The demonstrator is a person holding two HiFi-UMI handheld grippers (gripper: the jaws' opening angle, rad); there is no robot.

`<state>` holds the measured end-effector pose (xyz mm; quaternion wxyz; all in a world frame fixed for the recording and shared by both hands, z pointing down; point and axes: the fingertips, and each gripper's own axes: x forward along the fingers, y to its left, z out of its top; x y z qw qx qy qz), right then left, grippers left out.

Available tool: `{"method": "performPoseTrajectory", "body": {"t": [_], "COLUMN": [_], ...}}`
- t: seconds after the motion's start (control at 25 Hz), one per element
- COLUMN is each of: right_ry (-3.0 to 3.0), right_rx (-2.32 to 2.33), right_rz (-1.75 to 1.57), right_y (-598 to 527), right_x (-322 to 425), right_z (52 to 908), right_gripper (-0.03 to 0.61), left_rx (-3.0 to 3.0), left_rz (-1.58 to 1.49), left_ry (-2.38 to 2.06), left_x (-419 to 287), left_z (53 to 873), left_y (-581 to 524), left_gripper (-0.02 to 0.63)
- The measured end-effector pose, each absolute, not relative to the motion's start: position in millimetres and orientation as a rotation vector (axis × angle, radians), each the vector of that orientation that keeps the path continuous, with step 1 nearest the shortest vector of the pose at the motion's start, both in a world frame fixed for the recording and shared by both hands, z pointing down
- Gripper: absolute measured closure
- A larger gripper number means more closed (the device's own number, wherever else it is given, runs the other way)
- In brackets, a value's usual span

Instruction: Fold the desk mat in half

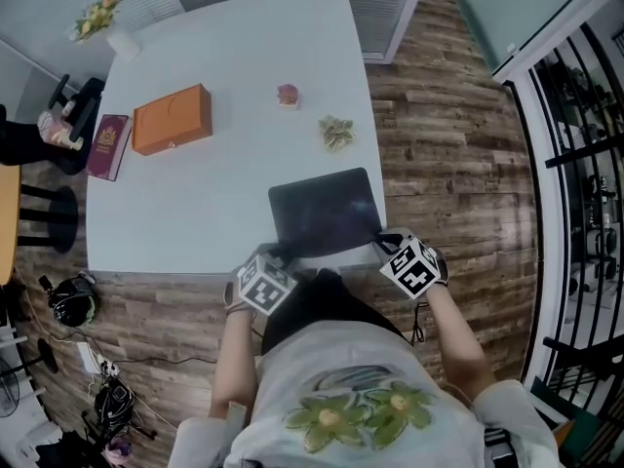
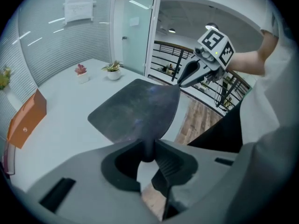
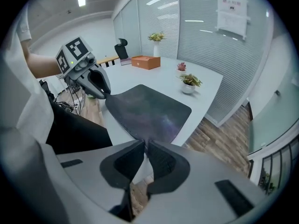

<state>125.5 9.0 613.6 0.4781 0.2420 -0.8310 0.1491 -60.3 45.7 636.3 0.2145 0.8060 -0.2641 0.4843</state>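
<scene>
A dark desk mat [image 1: 324, 213] lies at the front right corner of the white table [image 1: 185, 217]. My left gripper [image 1: 282, 258] is shut on its near left corner, and my right gripper [image 1: 383, 240] is shut on its near right corner. In the left gripper view the mat [image 2: 135, 111] runs into the closed jaws of that gripper [image 2: 148, 150], with the right gripper [image 2: 188, 76] pinching the other corner. The right gripper view shows the mat [image 3: 149, 107] clamped in that gripper [image 3: 145, 146], with the left gripper [image 3: 99, 84] on the far corner. The near edge looks slightly raised.
Farther back on the table are an orange box [image 1: 173, 118], a maroon book [image 1: 108, 146], a small pink plant [image 1: 288, 96], a small green plant [image 1: 337, 132] and a vase of flowers [image 1: 109, 25]. The table's right edge [image 1: 376, 164] borders wood floor.
</scene>
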Motion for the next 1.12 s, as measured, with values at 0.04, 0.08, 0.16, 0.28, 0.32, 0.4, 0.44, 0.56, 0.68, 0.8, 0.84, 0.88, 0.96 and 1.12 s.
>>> {"method": "performPoseTrajectory", "body": {"t": [0.04, 0.08, 0.16, 0.28, 0.32, 0.4, 0.44, 0.56, 0.68, 0.8, 0.84, 0.88, 0.96, 1.12], "right_ry": [-2.038, -2.043, -2.043, -2.048, -2.052, -2.055, -2.06, -2.079, -2.099, -2.114, -2.114, -2.111, -2.104, -2.126], "right_rx": [0.599, 0.606, 0.613, 0.614, 0.614, 0.61, 0.609, 0.628, 0.656, 0.674, 0.68, 0.688, 0.709, 0.746], "right_rz": [0.371, 0.371, 0.373, 0.363, 0.354, 0.341, 0.336, 0.326, 0.331, 0.338, 0.347, 0.357, 0.367, 0.386], "right_y": [7, 5, 4, 2, 1, 0, 0, -3, -8, -14, -16, -17, -21, -30], "right_x": [125, 125, 126, 125, 125, 126, 126, 125, 125, 124, 124, 124, 125, 123], "right_z": [612, 611, 608, 606, 605, 605, 604, 600, 594, 591, 589, 588, 586, 579], "right_gripper": [0.532, 0.532, 0.532, 0.531, 0.531, 0.53, 0.529, 0.531, 0.531, 0.534, 0.534, 0.534, 0.535, 0.537], "left_rx": [2.233, 2.227, 2.215, 2.192, 2.182, 2.168, 2.163, 2.15, 2.15, 2.15, 2.152, 2.154, 2.153, 2.146], "left_rz": [1.32, 1.29, 1.213, 1.1, 1.071, 1.026, 1.012, 0.999, 0.992, 0.978, 0.97, 0.965, 0.959, 0.957], "left_ry": [-0.737, -0.741, -0.759, -0.806, -0.823, -0.85, -0.857, -0.867, -0.872, -0.889, -0.894, -0.898, -0.909, -0.929], "left_x": [-60, -60, -58, -58, -59, -60, -61, -62, -62, -62, -62, -62, -63, -66], "left_z": [634, 631, 623, 613, 612, 612, 612, 610, 608, 607, 606, 606, 604, 601], "left_y": [44, 43, 37, 25, 22, 17, 16, 13, 11, 7, 6, 4, 2, -1], "left_gripper": [0.529, 0.537, 0.551, 0.559, 0.56, 0.561, 0.563, 0.563, 0.562, 0.562, 0.562, 0.561, 0.561, 0.561]}}
